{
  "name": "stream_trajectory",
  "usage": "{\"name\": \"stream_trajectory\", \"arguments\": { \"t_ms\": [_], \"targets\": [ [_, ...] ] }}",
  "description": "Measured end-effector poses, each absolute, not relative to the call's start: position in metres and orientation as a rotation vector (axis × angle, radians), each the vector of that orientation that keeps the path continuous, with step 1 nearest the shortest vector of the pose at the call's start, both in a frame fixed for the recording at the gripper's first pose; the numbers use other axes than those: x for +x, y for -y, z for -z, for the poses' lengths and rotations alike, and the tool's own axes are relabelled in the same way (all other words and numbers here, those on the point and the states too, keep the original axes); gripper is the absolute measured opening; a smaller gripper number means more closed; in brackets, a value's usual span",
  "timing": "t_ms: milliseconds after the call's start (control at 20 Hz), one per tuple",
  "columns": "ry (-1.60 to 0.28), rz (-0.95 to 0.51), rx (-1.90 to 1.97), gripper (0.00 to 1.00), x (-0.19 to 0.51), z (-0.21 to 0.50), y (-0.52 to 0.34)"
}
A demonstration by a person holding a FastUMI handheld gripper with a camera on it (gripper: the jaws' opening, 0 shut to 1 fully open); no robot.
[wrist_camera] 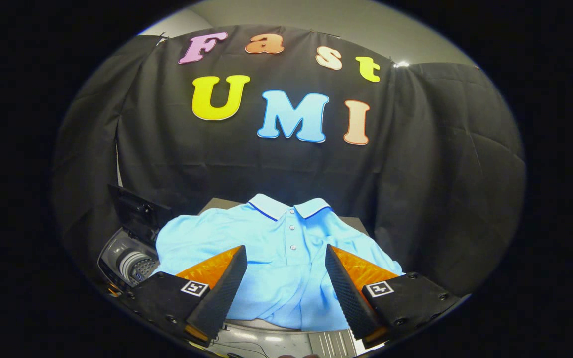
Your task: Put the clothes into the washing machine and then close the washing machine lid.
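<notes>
Gripper (285,258): two-finger tool, fingers spread wide apart, clasping nothing; the gap between them shows the shirt below, and whether the tips graze the fabric cannot be told. Pose: directed forward and slightly downward over the near part of the garment, both fingers level with each other; the holding hand cannot be made out. Polo shirt (286,268): light blue, short-sleeved, white collar with dark edging, buttoned placket running down between the fingers; laid flat and face up on a dark table (217,203), collar toward the far edge, hem hanging over the near edge, sleeves spread toward the left and right edges. Washing machine (130,261): small top-loader, just beside the table's left edge, near the shirt's sleeve; drum opening exposed. Lid (137,211): dark, raised upright behind the opening. Backdrop: black cloth wall beyond the table.
</notes>
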State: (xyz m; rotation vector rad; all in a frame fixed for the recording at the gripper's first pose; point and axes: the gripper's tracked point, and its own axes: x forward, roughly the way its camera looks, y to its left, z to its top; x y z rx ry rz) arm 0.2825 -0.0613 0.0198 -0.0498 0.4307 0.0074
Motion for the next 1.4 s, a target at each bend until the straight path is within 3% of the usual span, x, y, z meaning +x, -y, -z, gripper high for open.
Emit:
{"name": "stream_trajectory", "arguments": {
  "t_ms": [750,1150,1250,1400],
  "targets": [
    [-0.57,-0.034,0.04,0.99,0.322,0.05,0.065],
    [-0.549,-0.052,0.107,0.98,0.321,0.052,0.058],
    [-0.527,-0.044,0.113,0.93,0.322,0.055,0.061],
    [-0.541,-0.032,0.116,0.93,0.322,0.057,0.059]
  ]
}}
